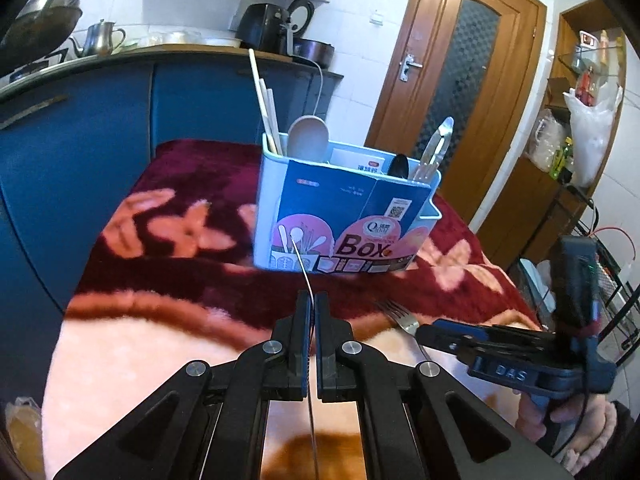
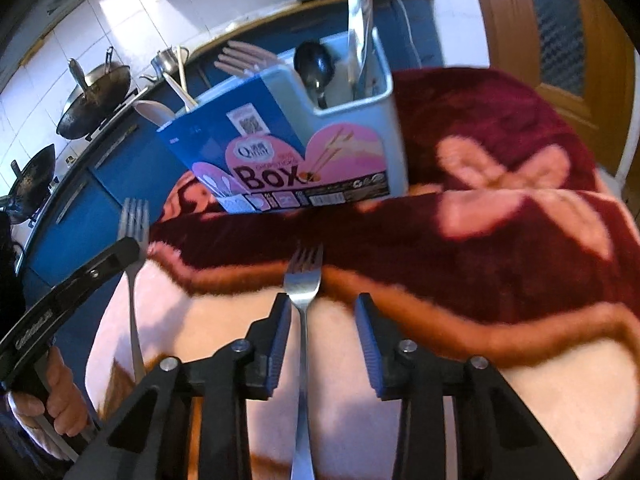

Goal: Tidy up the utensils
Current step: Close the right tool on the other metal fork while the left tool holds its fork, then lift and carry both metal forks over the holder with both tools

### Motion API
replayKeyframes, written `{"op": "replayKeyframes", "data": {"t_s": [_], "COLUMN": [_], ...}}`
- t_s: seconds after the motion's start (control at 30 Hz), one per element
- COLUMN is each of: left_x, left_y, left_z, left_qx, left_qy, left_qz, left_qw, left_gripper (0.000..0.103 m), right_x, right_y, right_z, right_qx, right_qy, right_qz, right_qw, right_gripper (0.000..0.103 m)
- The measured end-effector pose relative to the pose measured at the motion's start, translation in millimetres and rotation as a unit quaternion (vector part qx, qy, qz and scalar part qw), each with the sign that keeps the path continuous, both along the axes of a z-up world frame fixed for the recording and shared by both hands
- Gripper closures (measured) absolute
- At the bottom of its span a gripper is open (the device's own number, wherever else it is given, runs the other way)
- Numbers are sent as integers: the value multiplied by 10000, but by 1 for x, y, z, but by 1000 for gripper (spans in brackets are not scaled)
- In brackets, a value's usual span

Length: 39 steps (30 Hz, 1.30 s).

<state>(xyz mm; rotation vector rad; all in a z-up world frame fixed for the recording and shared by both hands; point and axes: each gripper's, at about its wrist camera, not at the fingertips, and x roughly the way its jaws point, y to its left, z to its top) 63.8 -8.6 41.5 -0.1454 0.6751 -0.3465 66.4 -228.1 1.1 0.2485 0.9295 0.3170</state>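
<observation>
A: Jaws on the left gripper [image 1: 311, 304] were pressed together on a fork [image 1: 305, 268] seen edge-on, its thin profile running up toward the box [image 1: 340, 216]. Why edge-on?

B: Probably so it would drop tines-up into a slot. Right gripper's [image 2: 323, 308] jaws stood apart, straddling a second fork [image 2: 303, 280] that lay flat on the blanket [image 2: 500, 240], handle toward the camera, near the edge closest to the person. My guess is it was lined up for a grasp.

A: And the box?

B: Upright, mid-blanket, toward the far edge. Chopsticks [image 1: 266, 104] and a pale spoon [image 1: 308, 136] sat in one end compartment; a black spoon [image 2: 314, 65] and metal tongs [image 2: 360, 20] in the other.
</observation>
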Motion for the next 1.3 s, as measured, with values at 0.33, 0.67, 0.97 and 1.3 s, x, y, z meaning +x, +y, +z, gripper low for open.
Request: {"op": "replayKeyframes", "data": {"t_s": [0.33, 0.67, 0.97, 1.3], "left_x": [-4, -14, -23, -10], "left_y": [1, 0, -4, -8], "left_z": [6, 22, 56, 98], "left_qx": [-81, -180, -351, -335], "left_qy": [-147, -441, -1011, -1667], "left_qz": [-35, -51, -69, 92], "left_qw": [9999, 9989, 9942, 9854], "left_gripper": [102, 102, 102, 102], "right_x": [31, 21, -29, -53], "right_y": [9, 4, -15, -30], "right_z": [-4, 6, 49, 75], "right_qx": [312, 733, 1113, 840], "right_qy": [481, 317, -905, -1927], "right_qz": [454, 486, 185, -463], "right_qw": [9973, 9956, 9895, 9766], "right_gripper": [75, 98, 100, 100]}}
